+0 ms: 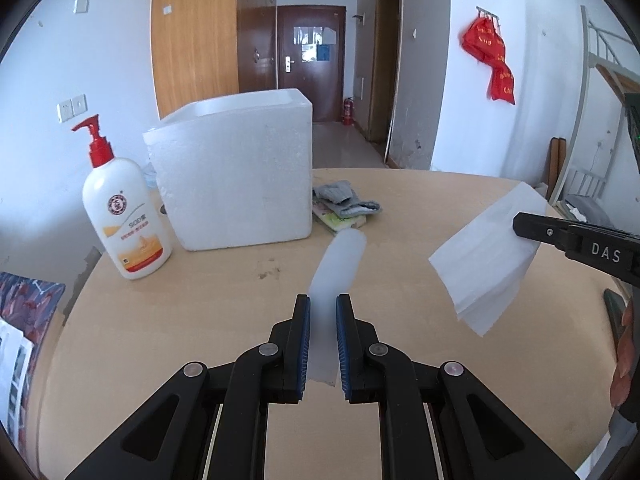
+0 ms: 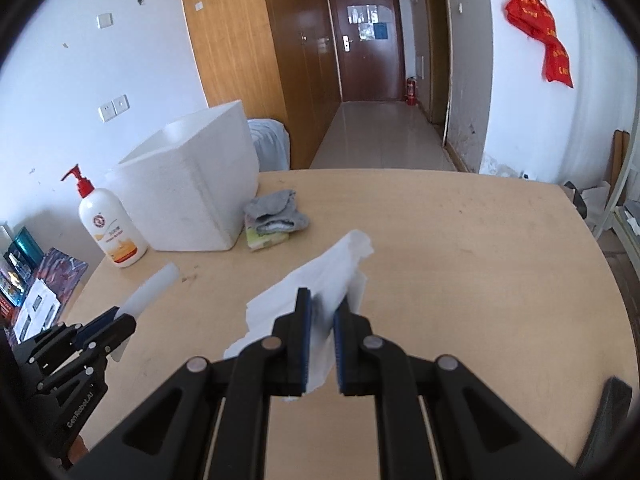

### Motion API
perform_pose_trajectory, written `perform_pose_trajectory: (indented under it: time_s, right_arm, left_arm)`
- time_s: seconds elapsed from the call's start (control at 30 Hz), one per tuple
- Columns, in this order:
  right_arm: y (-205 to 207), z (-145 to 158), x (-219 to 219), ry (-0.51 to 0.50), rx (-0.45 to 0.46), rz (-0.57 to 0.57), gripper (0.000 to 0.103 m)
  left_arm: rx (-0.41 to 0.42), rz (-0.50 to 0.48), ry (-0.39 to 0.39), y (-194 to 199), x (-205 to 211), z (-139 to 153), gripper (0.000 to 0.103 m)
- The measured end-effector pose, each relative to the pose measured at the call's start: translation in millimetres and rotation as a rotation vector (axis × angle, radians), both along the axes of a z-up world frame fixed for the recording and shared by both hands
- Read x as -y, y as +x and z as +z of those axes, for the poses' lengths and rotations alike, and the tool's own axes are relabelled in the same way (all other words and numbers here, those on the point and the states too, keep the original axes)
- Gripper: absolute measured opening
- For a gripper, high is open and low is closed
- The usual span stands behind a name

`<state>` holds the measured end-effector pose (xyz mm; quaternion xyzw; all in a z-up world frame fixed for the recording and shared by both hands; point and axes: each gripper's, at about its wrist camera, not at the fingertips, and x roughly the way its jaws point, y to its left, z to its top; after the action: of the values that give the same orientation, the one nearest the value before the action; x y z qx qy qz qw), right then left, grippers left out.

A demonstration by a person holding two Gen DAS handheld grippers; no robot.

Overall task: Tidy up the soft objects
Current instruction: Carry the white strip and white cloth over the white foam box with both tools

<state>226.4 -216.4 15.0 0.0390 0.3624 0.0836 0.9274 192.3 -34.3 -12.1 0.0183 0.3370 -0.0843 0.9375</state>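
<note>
Between the blue pads of our left tool (image 1: 323,312) sits a pale, translucent white strip (image 1: 340,264), pinched and sticking out forward above the table (image 1: 400,208). Our right tool (image 2: 322,312) is pressed together on a folded white tissue (image 2: 320,276), which hangs in the air over the wood; from the left camera that same tissue (image 1: 486,256) shows to the right, with the letters "DAS" readable on the black arm of the right tool (image 1: 516,226). From the right camera the left tool (image 2: 116,316) appears low on the left, and its arm carries the print "GenRobot.AI". Farther back on the table stands a white foam box (image 1: 236,168), open at the top. Just beside its right corner a grey sock (image 1: 344,198) lies on a small yellow-green packet (image 1: 344,222). Left of the box stands a white pump bottle (image 1: 124,216) with a red pump, a round red emblem and an orange band; we can read "500" on it, while the other characters are too small for us. A red banner (image 1: 490,58) with yellow writing that we cannot read hangs on the right wall.
</note>
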Motion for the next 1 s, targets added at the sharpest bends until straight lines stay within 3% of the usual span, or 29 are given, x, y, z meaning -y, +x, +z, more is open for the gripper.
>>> perform_pose_trajectory:
  time_s: [0.5,1.0]
  right_arm:
    - [-104.9,8.7,-23.0,0.031,0.136,0.046,0.013]
    - [-152.8,23.8,-56.6,0.010,0.281,0.096,0.013]
  left_arm:
    - [0.093,0.042,-0.017,-90.3,-23.8,13.7,0.014]
    - [0.254,0.133,-0.028,-147.8,-50.1,39.3,0.014]
